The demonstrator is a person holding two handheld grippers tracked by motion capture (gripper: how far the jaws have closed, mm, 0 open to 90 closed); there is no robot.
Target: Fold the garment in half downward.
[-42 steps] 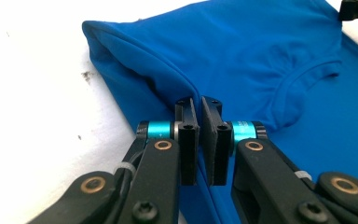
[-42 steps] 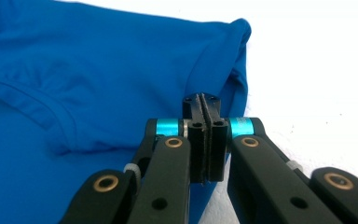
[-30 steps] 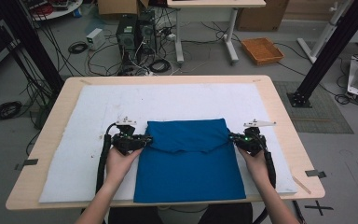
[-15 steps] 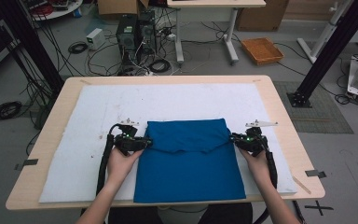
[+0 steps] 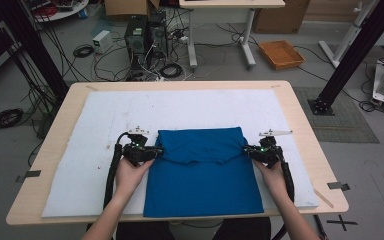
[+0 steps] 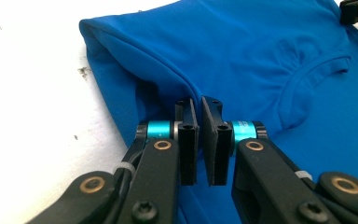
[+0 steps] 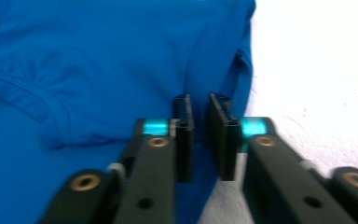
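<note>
A blue shirt (image 5: 205, 180) lies on the white mat (image 5: 105, 115), its upper part folded down so the collar (image 6: 317, 70) faces up. My left gripper (image 5: 156, 149) is at the left end of the folded flap. In the left gripper view its jaws (image 6: 199, 100) are pressed nearly together, with the flap's hem running in between the tips. My right gripper (image 5: 246, 149) is at the flap's right end. In the right gripper view that gripper (image 7: 199, 98) has a clear gap between the pads and hovers just over the shirt's (image 7: 98, 56) edge.
The mat covers most of the wooden table (image 5: 300, 115). Bare mat lies left, right and behind the shirt. On the floor beyond the table are cables, computer cases (image 5: 142, 35), an orange tray (image 5: 281, 53) and black frame posts.
Both hands have stayed nearly still at the flap's ends. The right gripper shifted slightly outward and back; the shirt lies the same.
</note>
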